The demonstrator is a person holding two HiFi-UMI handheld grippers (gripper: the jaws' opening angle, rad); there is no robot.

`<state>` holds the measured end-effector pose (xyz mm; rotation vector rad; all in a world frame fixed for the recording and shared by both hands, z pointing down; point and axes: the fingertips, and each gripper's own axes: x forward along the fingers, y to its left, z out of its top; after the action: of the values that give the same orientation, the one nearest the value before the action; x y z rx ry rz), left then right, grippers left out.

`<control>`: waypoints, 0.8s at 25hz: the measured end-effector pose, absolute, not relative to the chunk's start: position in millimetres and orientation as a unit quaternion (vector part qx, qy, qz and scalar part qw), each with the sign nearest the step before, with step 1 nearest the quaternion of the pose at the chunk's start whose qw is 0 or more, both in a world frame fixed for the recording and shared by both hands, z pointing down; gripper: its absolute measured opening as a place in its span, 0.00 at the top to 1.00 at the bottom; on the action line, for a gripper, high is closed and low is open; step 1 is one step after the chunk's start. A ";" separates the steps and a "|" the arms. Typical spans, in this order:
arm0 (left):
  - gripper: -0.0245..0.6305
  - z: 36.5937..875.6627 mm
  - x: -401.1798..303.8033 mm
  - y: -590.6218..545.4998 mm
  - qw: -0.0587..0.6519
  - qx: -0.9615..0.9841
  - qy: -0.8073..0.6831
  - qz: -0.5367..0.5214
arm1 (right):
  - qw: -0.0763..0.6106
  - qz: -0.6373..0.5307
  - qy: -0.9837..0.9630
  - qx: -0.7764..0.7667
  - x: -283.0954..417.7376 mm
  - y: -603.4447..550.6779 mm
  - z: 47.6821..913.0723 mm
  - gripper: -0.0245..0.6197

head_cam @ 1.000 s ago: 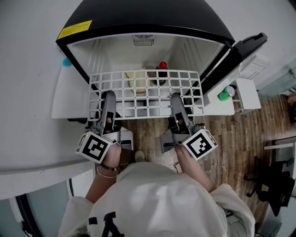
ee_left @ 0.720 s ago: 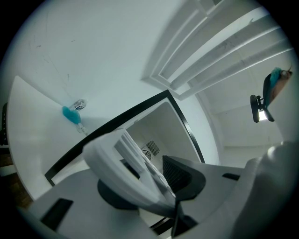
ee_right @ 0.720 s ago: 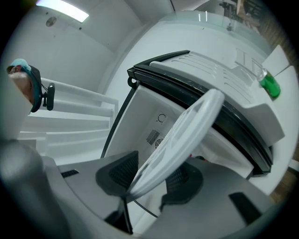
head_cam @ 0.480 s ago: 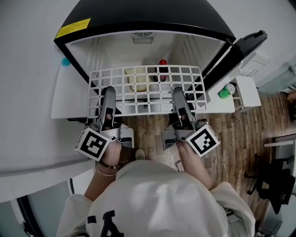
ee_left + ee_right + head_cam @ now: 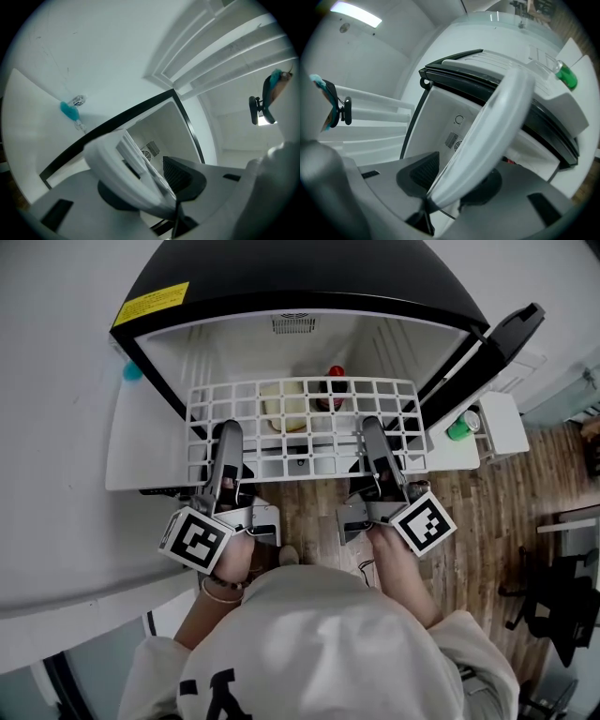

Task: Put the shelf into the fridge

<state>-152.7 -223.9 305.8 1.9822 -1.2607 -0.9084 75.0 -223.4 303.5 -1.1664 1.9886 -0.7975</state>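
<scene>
Shelf (image 5: 305, 439), a white grid, held roughly level by its near edge: the left hand-held gripper (image 5: 228, 442) and right hand-held gripper (image 5: 375, 442) each pinch that edge between their pads. Its far part spans the open front of the black-topped fridge (image 5: 309, 273). Seen through the grid, inside: a red-capped bottle (image 5: 334, 381) and a pale container (image 5: 284, 404). Fridge door (image 5: 497, 343) open at right.
</scene>
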 end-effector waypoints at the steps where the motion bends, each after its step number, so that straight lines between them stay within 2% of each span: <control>1: 0.75 305.2 -152.5 -224.2 0.303 0.752 -0.477 -0.340 | 0.345 -0.310 0.764 -0.448 75.3 -224.1 303.2 0.73; 11: 0.75 302.4 -155.9 -228.6 0.290 0.755 -0.488 -0.329 | 0.345 -0.314 0.765 -0.445 73.3 -228.0 300.7 0.74; 20: 0.76 301.4 -156.1 -228.8 0.320 0.724 -0.485 -0.371 | 0.353 -0.337 0.758 -0.432 71.0 -228.5 301.6 0.75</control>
<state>-156.1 -228.8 301.4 1.9033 -1.2759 -0.9750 71.0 -228.5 301.6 -1.1168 1.9611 -0.8718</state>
